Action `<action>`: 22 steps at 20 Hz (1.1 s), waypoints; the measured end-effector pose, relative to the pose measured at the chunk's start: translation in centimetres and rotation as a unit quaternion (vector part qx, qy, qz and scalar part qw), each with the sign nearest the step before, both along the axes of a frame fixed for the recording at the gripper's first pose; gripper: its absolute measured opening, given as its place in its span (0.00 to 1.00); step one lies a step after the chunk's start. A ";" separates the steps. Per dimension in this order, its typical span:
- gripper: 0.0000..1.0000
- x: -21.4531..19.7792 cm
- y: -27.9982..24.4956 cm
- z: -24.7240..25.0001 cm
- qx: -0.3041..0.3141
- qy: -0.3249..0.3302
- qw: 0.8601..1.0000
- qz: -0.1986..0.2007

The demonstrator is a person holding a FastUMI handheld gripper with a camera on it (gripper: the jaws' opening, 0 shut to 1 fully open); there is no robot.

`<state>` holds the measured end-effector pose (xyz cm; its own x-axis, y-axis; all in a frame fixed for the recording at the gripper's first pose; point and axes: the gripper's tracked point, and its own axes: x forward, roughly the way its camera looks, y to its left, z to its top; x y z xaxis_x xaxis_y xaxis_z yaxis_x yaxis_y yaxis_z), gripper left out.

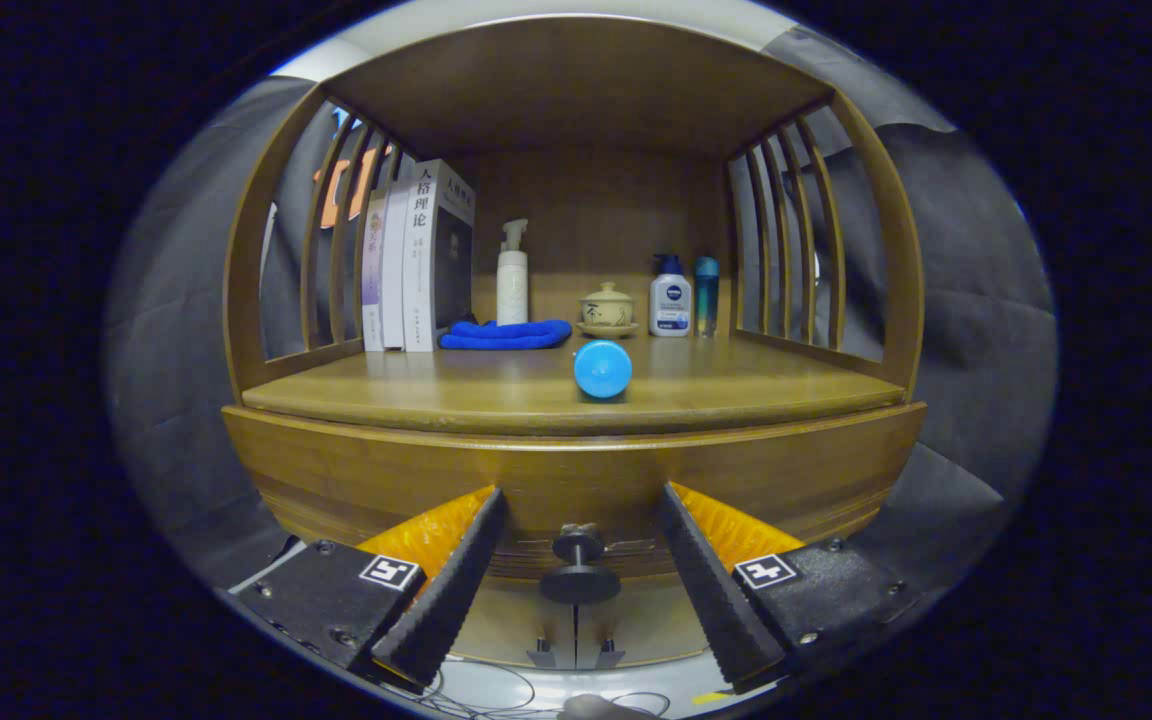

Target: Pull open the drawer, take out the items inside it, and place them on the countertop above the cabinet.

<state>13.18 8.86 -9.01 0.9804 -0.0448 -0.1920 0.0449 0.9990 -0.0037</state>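
Observation:
A wooden cabinet stands ahead with its drawer front [576,480] below the countertop [496,395]. The drawer's dark round knob [579,565] sits low on that front, between my two fingers and slightly ahead of them. My gripper [581,510] is open, the fingers spread wide on either side of the knob without touching it. The drawer looks closed, so its contents are hidden. A blue round object [602,369] rests on the countertop near its front edge, straight above the knob.
At the back of the shelf stand several books [416,260], a folded blue cloth [506,335], a white pump bottle [512,275], a lidded ceramic cup [607,308], a white-and-blue bottle [669,297] and a slim blue bottle [706,295]. Slatted sides enclose the shelf. Cables lie on the floor below.

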 end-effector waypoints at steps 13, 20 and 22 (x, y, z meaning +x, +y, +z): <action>1.00 -0.3 0.1 0.1 -0.011 0.011 1.000 0.003; 1.00 -7.6 -1.5 4.8 0.004 -0.028 0.999 0.016; 1.00 -11.1 -2.8 6.3 0.007 -0.044 0.999 0.009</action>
